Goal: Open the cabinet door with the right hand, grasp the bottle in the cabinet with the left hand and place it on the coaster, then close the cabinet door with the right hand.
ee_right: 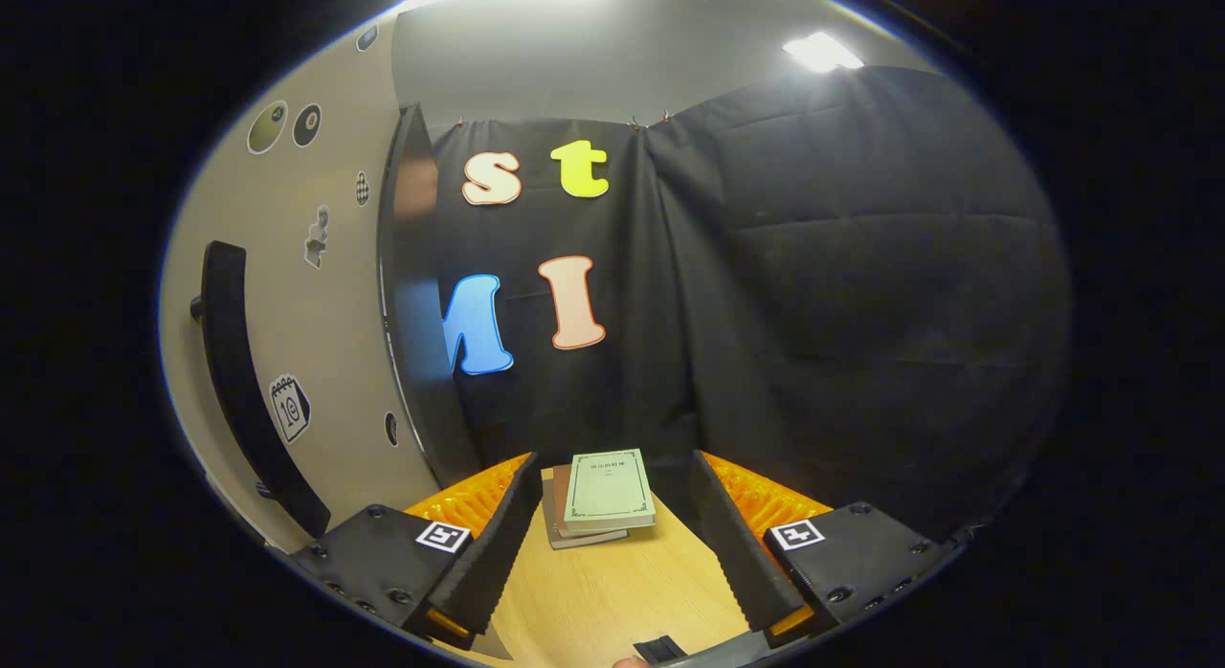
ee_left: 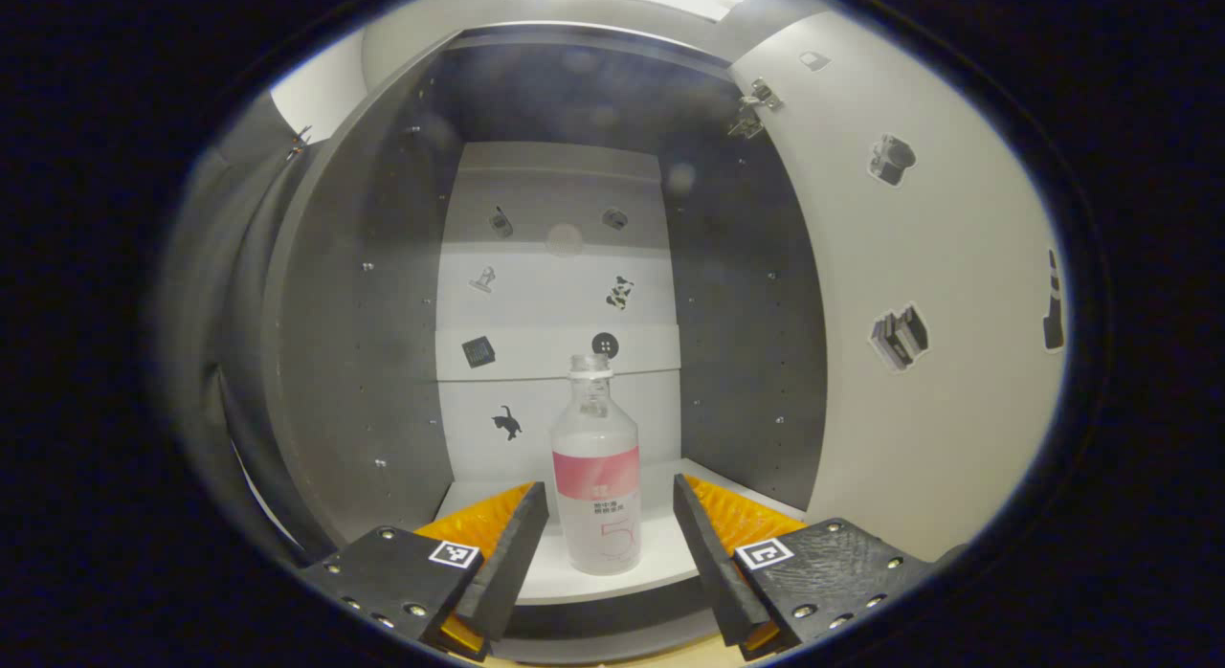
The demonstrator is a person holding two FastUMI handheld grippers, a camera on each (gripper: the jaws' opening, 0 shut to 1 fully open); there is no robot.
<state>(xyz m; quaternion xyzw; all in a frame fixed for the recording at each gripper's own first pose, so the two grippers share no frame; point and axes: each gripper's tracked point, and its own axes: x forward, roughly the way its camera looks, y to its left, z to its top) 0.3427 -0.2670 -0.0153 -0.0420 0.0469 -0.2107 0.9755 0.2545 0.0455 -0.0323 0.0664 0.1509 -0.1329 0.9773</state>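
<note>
Grey cabinet [ee_left: 364, 362]: landmark for all entries; interior exposed, white shelf at its base
Door [ee_left: 919, 295]: swung wide to one side of the cabinet; its black handle [ee_right: 244, 381] seen in the right gripper view; opening step judged done
Bottle [ee_left: 595, 467]: upright on the cabinet's shelf, near the front edge, pink band round its middle; not yet grasped
Left gripper [ee_left: 610, 539]: at the cabinet's mouth; fingers spread either side of the bottle, apart from it, gripping nothing
Right gripper [ee_right: 612, 534]: beside the door, off its handle; fingers parted and empty, above a wooden table [ee_right: 612, 591] with stacked books [ee_right: 598, 496]
Remaining: grasp bottle; set on coaster; close door
</note>
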